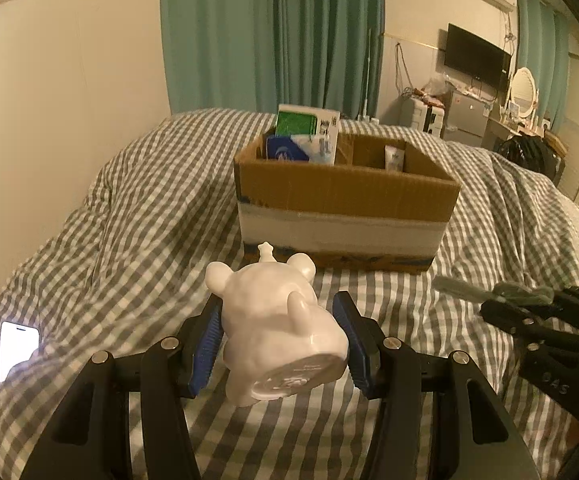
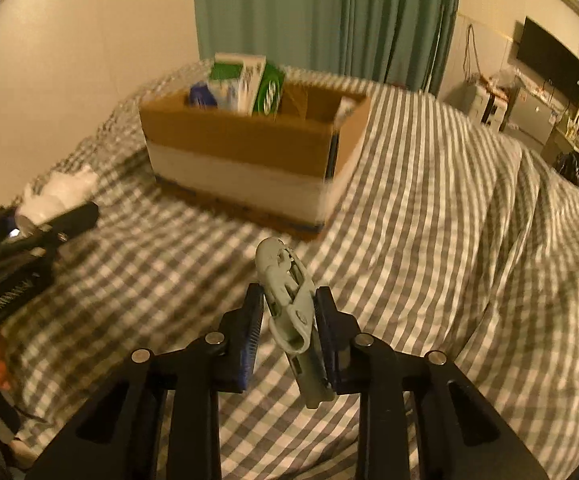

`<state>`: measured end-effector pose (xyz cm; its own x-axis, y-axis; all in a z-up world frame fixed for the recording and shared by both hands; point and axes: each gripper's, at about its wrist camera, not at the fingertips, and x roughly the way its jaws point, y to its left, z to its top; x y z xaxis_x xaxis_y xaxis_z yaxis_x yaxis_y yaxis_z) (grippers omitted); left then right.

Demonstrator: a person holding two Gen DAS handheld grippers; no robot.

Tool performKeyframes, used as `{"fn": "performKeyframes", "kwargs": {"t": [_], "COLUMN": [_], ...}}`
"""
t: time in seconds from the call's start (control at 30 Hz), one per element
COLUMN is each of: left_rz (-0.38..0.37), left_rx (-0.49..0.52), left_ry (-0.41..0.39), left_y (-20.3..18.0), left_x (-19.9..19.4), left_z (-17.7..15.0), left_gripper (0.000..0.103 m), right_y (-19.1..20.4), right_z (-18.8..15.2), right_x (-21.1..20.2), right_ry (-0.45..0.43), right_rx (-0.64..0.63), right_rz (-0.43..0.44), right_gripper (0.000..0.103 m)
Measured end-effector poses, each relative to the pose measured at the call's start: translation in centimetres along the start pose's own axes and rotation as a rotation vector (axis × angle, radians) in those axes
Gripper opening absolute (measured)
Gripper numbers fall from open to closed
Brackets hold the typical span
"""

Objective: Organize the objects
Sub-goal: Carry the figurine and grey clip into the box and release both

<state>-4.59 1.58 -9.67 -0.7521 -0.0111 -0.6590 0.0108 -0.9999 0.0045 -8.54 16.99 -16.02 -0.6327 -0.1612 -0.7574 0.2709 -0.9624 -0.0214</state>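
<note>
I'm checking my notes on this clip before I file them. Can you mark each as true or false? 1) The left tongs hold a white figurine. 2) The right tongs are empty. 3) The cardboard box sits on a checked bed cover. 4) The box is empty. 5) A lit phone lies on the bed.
1) True: the left tongs grip the white figurine from both sides.
2) False: the right tongs hold a pale grey-green clip-like tool.
3) True: the cardboard box rests on the grey-and-white checked bed cover.
4) False: it holds a green-and-white package, a blue one and a small tube.
5) True: the phone glows at the left.
</note>
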Motion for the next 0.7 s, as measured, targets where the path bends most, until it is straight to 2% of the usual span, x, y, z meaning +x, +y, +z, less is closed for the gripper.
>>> {"fn": "performKeyframes", "kwargs": {"t": [0.23, 0.37, 0.57, 0.7], "left_rz": [-0.016, -0.034, -0.087, -0.115], "left_rx": [0.016, 0.025, 0.029, 0.036], "left_ry": [-0.063, -0.113, -0.185, -0.202], "left_y": [-0.5, -0.9, -1.7, -2.1], "left_x": [-0.1, -0.1, 0.5, 2.1], "left_z": [3.2, 6.2, 12.0, 15.2], "left_gripper": [0.055, 0.055, 0.055, 0.056], "right_y": [0.6, 0.9, 0.8, 0.3], "right_z": [4.6, 7.9, 13.3, 16.1], "right_x": [-4.0, -5.5, -5.4, -4.1], "right_ry": [-0.154, -0.235, -0.307, -0.321], "right_rx": [-0.045, -0.082, -0.085, -0.068], "right_rz": [-0.006, -0.016, -0.018, -0.005], "right_gripper": [0.025, 0.024, 0.023, 0.020]}}
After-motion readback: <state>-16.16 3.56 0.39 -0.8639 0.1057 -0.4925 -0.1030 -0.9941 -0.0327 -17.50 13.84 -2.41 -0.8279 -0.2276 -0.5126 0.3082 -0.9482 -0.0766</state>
